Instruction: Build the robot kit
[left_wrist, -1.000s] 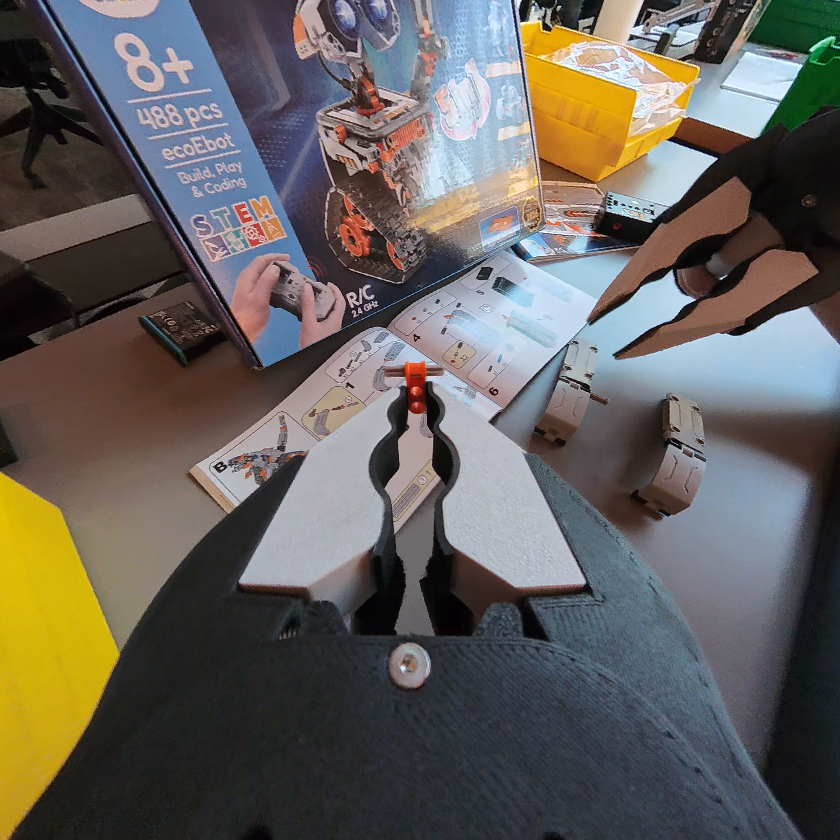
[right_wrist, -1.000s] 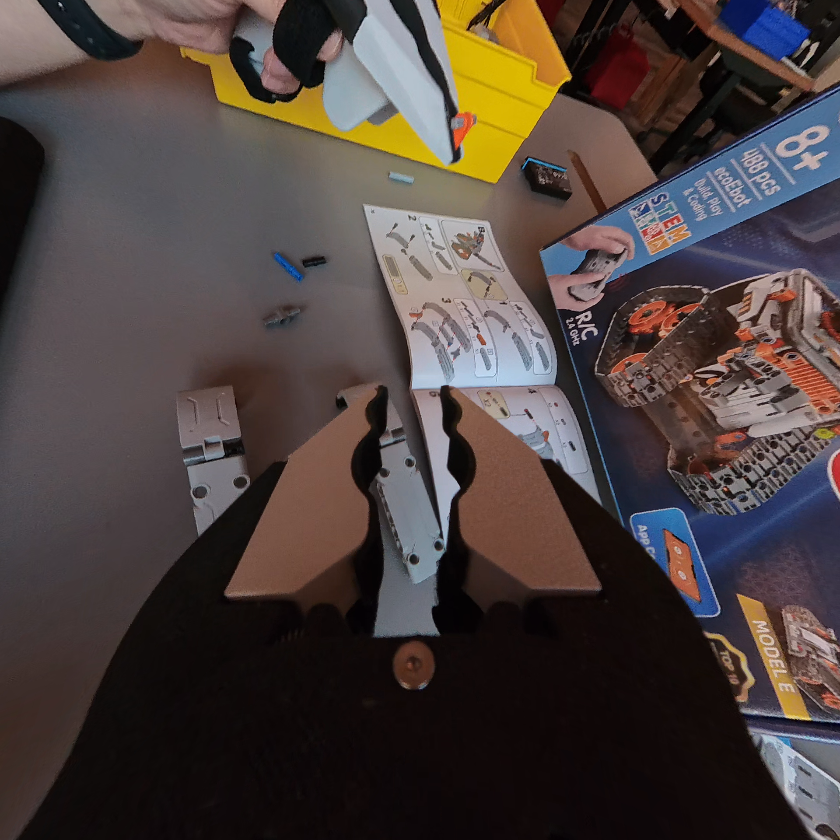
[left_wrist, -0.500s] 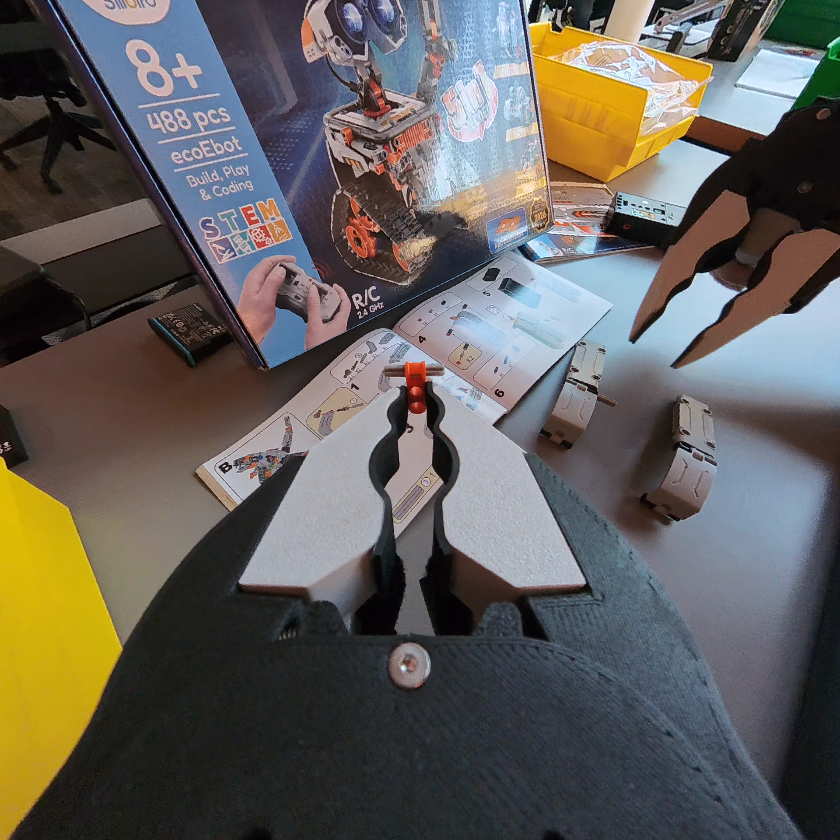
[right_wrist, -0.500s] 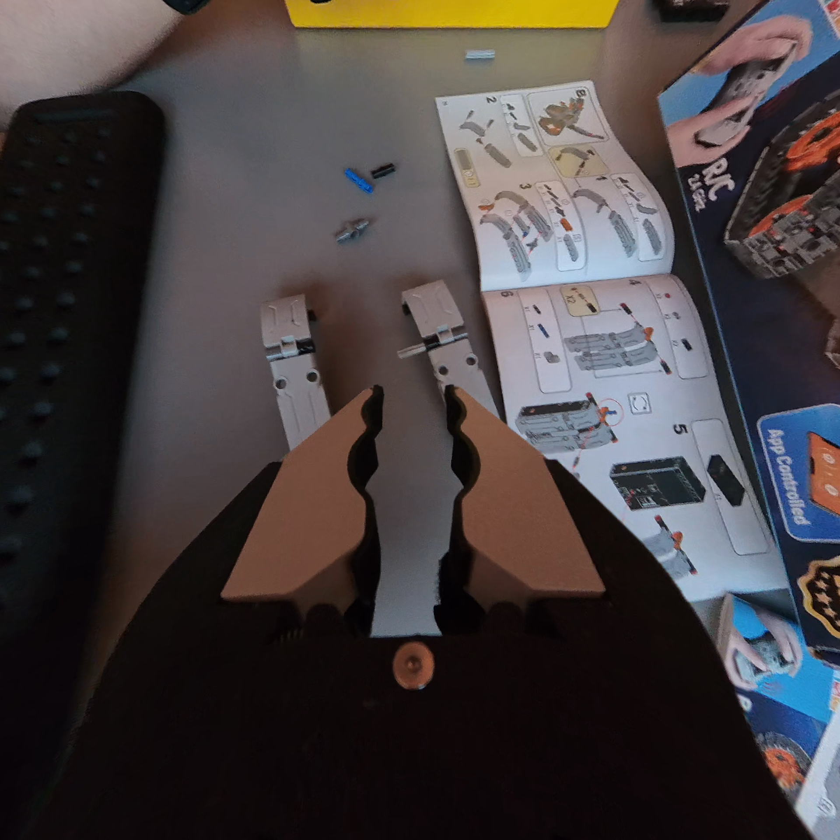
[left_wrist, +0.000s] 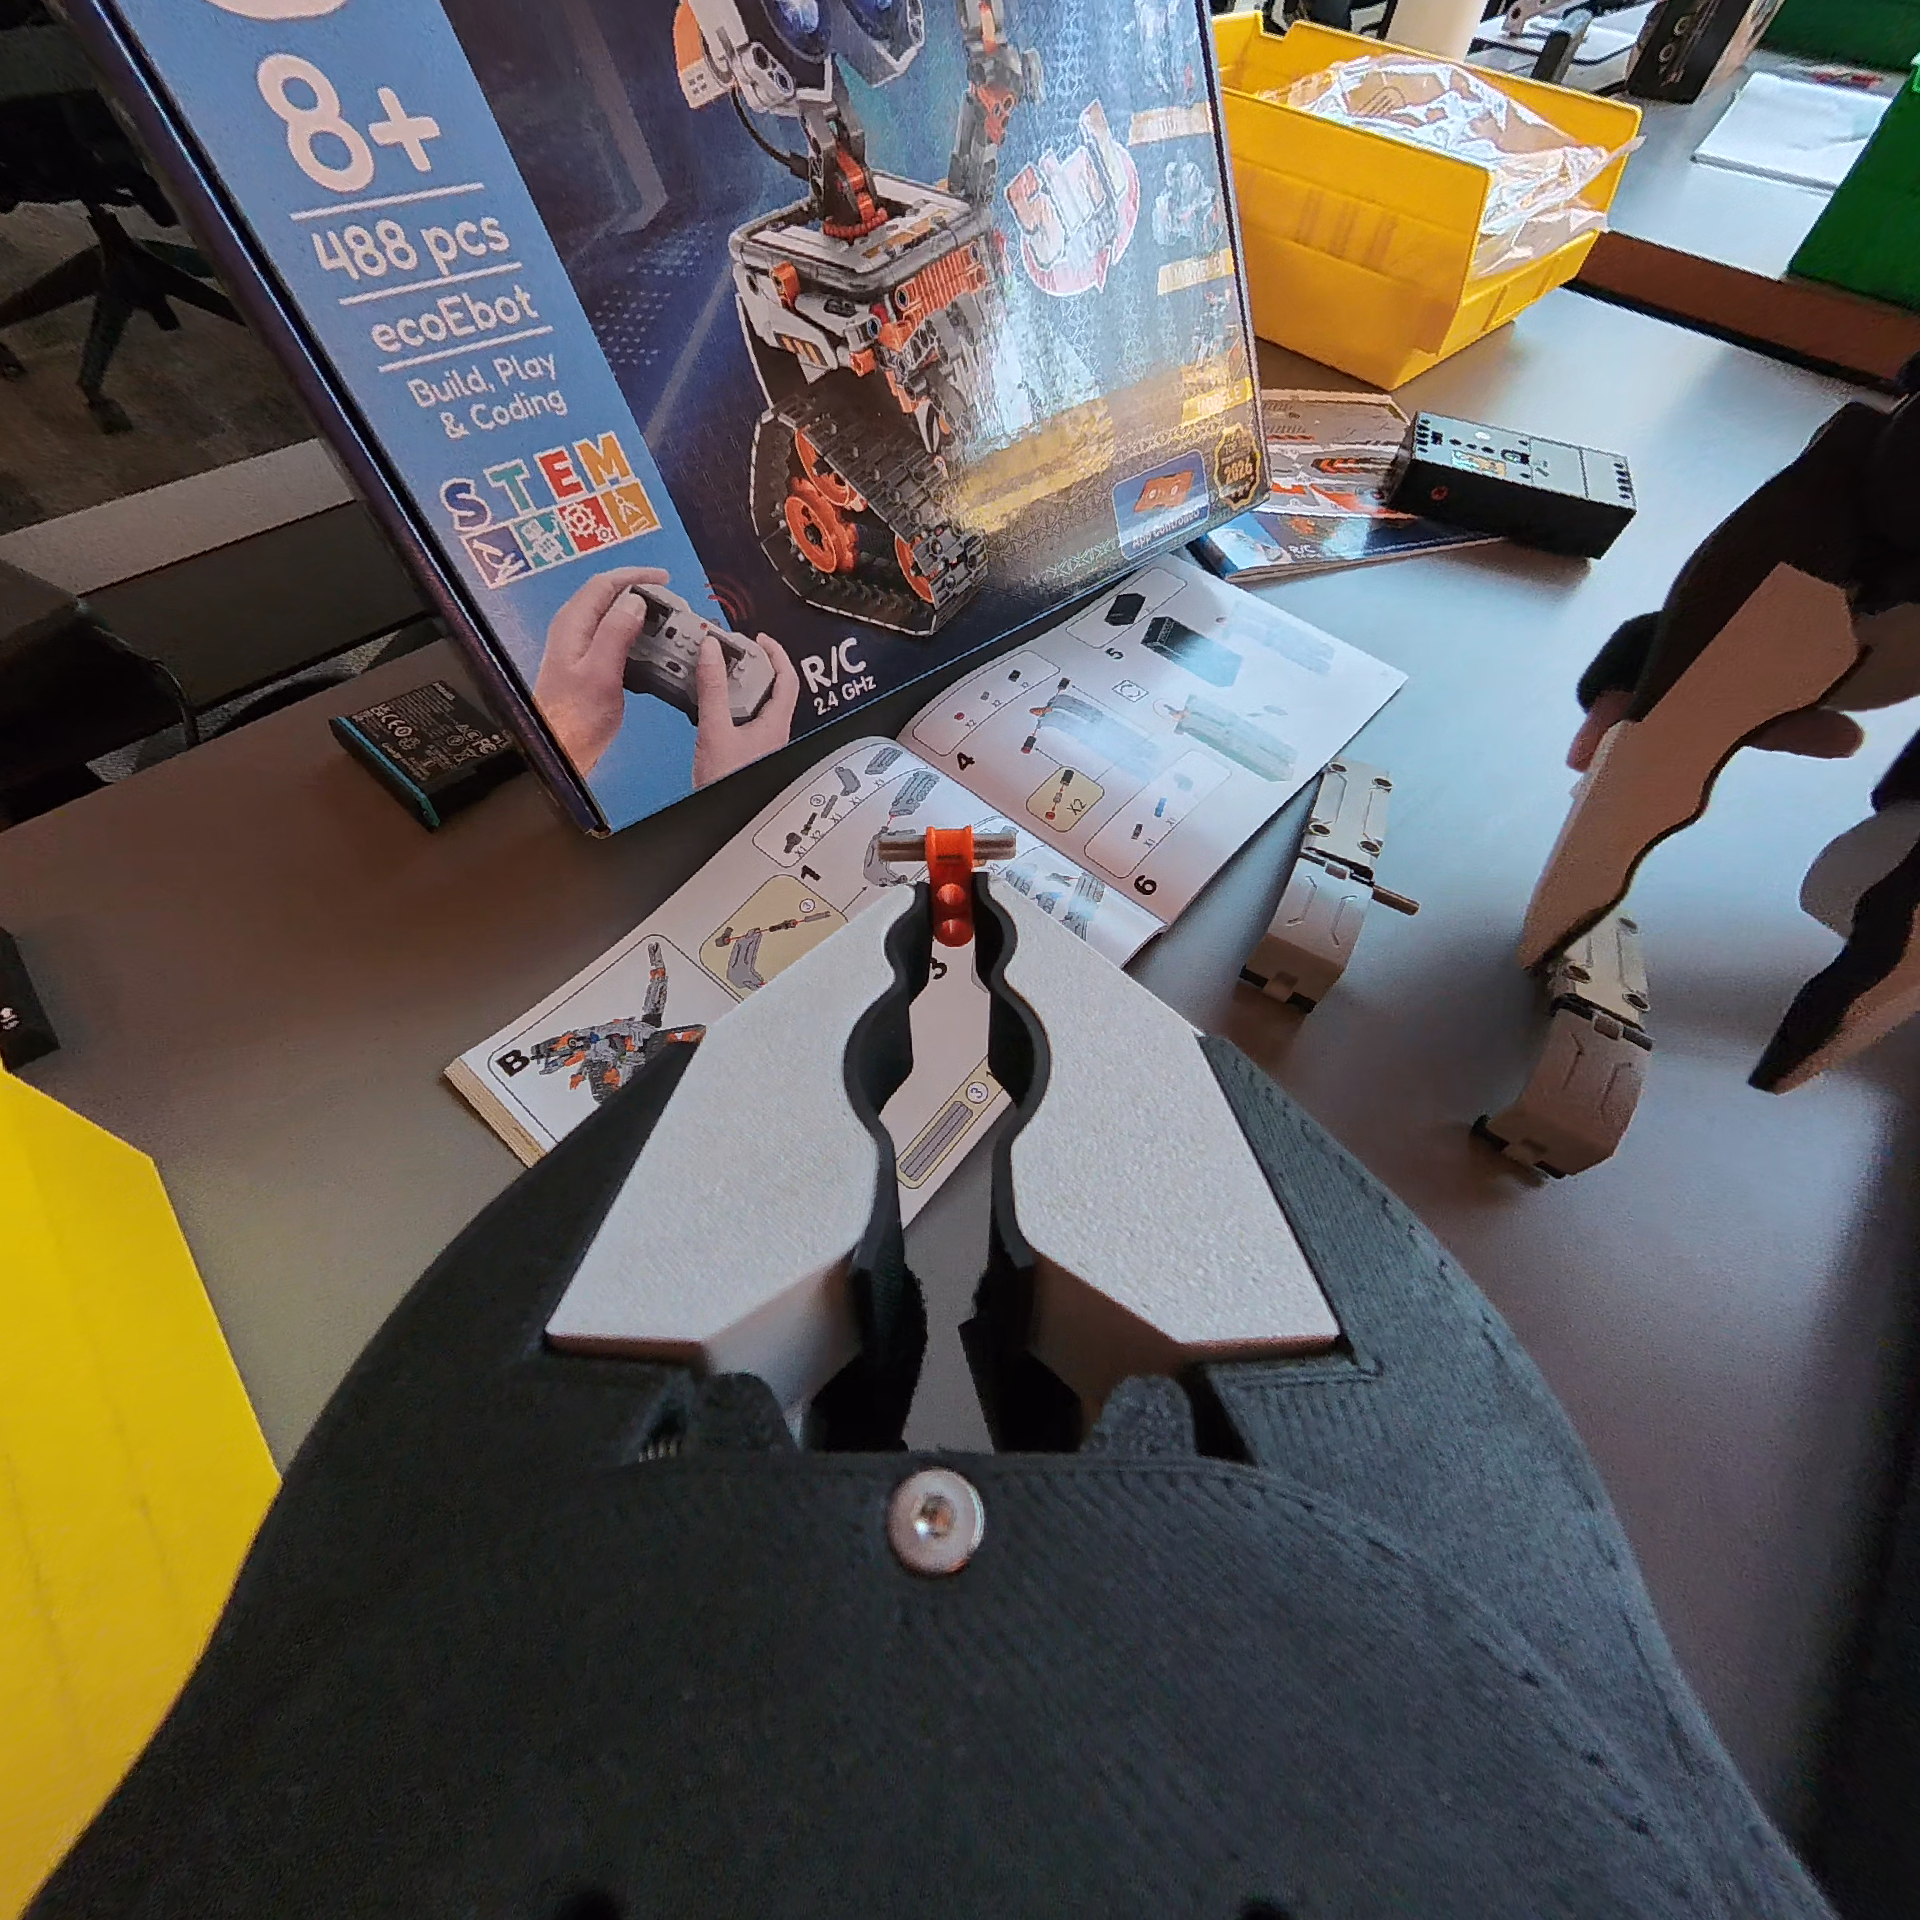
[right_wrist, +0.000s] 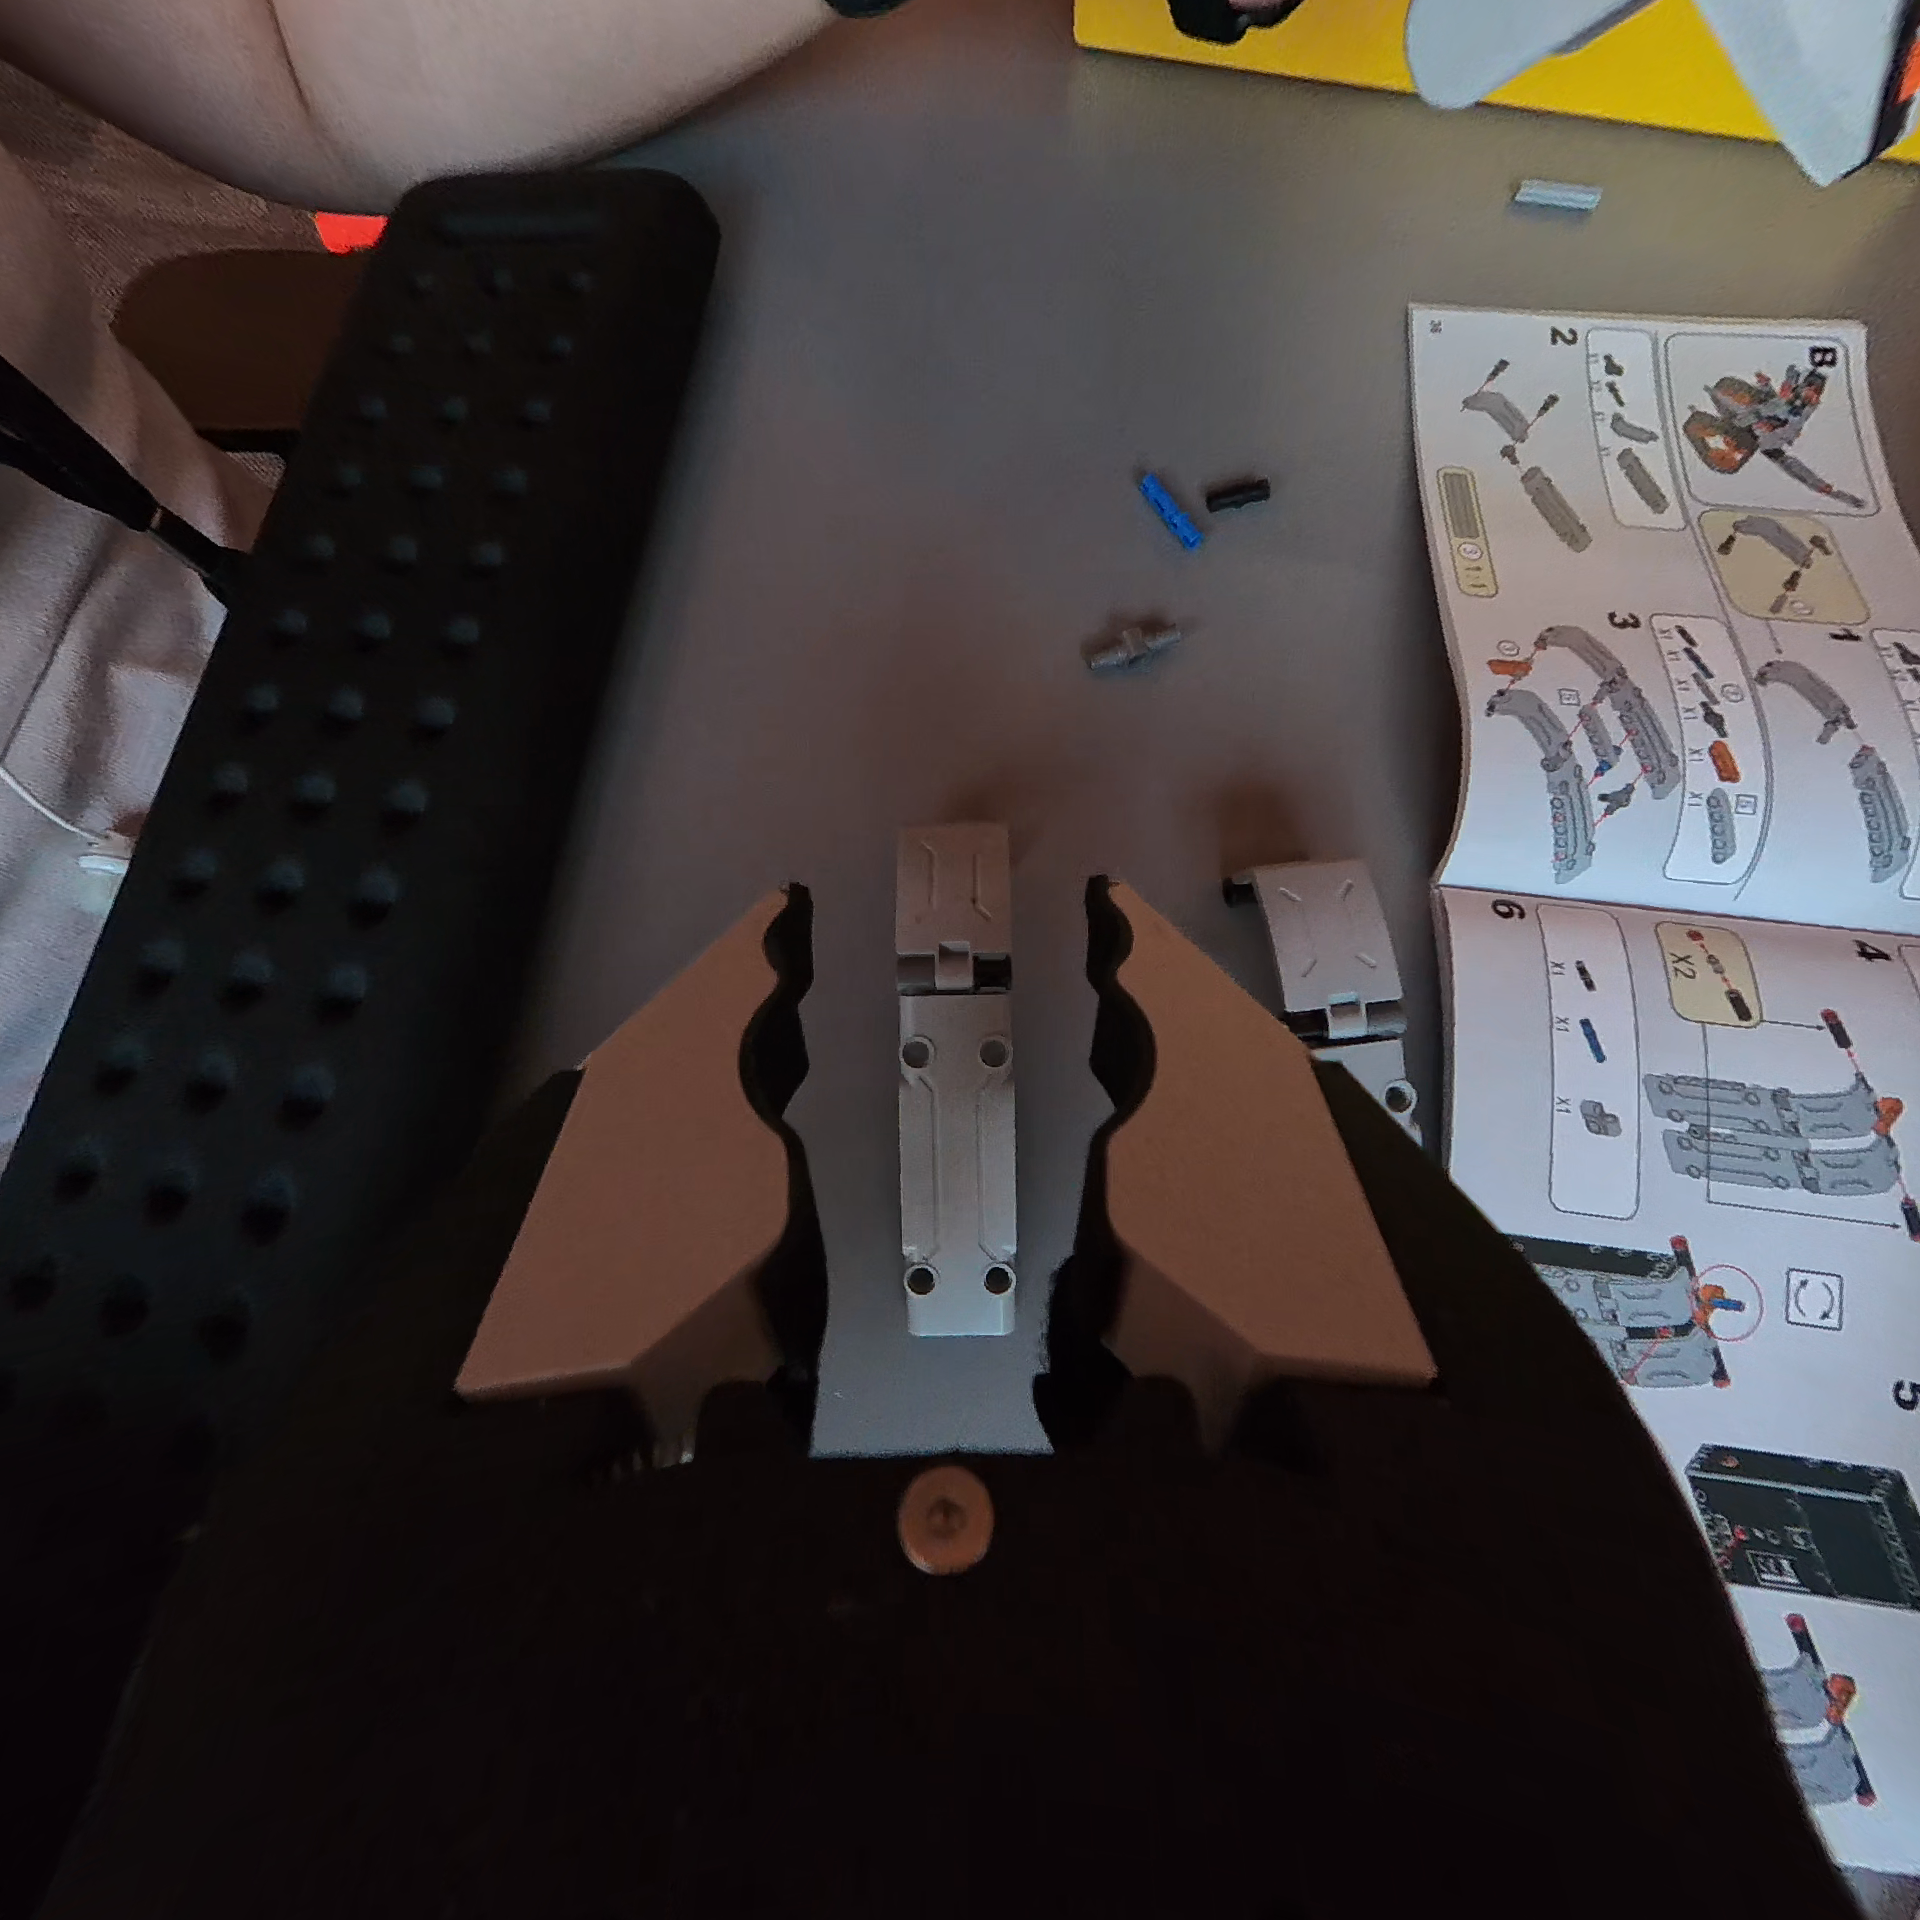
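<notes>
1. Our right gripper (right_wrist: 943, 894) has its jaws spread apart, straddling a grey curved panel piece (right_wrist: 954, 1081) that lies on the grey table (right_wrist: 935, 364); in the left wrist view one fingertip looks to be touching or just above it.
2. The piece's long axis runs straight along the fingers — hinged end toward the tips, four-holed end toward the palm — so it lies between the jaws, not across them.
3. A second grey panel piece (right_wrist: 1325, 966) lies just to the right, beside the open instruction booklet (right_wrist: 1662, 831).
4. Beyond the tips lie a grey axle connector (right_wrist: 1130, 644), a blue pin (right_wrist: 1169, 509) and a black pin (right_wrist: 1236, 495).
5. Our left gripper (left_wrist: 943, 904) is clamped on a small orange connector (left_wrist: 948, 902) with a grey axle through it — held above the booklet, in front of the kit box (left_wrist: 675, 364), well apart from the panels.
</notes>
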